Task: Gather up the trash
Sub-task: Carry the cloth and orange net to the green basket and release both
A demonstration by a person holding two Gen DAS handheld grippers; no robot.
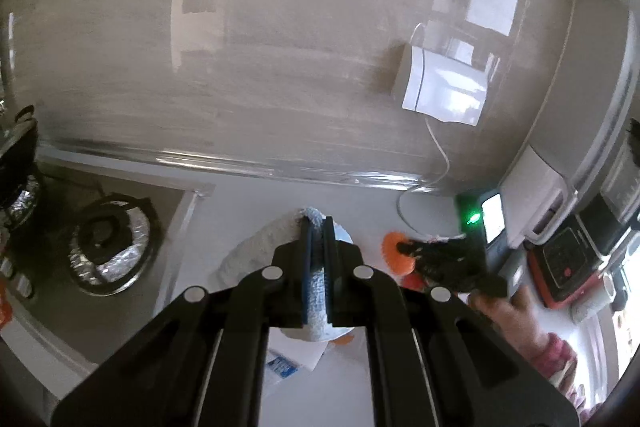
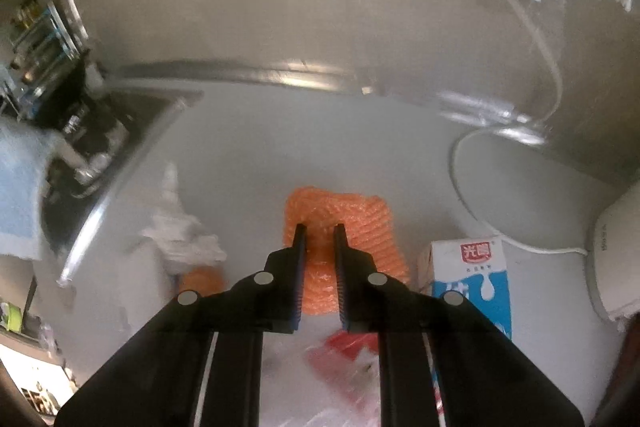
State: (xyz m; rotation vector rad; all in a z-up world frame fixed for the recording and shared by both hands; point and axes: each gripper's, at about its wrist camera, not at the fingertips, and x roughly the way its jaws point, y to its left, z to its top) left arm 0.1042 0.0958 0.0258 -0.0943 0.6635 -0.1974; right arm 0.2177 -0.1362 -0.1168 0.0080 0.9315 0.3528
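My left gripper [image 1: 318, 221] is shut on a pale blue-white cloth [image 1: 264, 243], which bunches between and around the fingers above the grey counter. My right gripper [image 2: 320, 227] is shut on an orange foam net sleeve [image 2: 352, 219], pinched between its fingers; the same gripper and net show in the left wrist view [image 1: 394, 253]. A crumpled white tissue [image 2: 182, 231] lies left of the right gripper. A blue-white milk carton [image 2: 474, 277] stands to its right. A red and clear plastic wrapper [image 2: 348, 351] lies under the right gripper.
A gas hob with foil-lined burners [image 1: 110, 247] is set in the counter at left. A white cable [image 2: 460, 183] loops over the counter to a wall socket [image 1: 444, 87]. A white appliance [image 2: 616, 259] stands at right. A red scale [image 1: 564, 267] sits far right.
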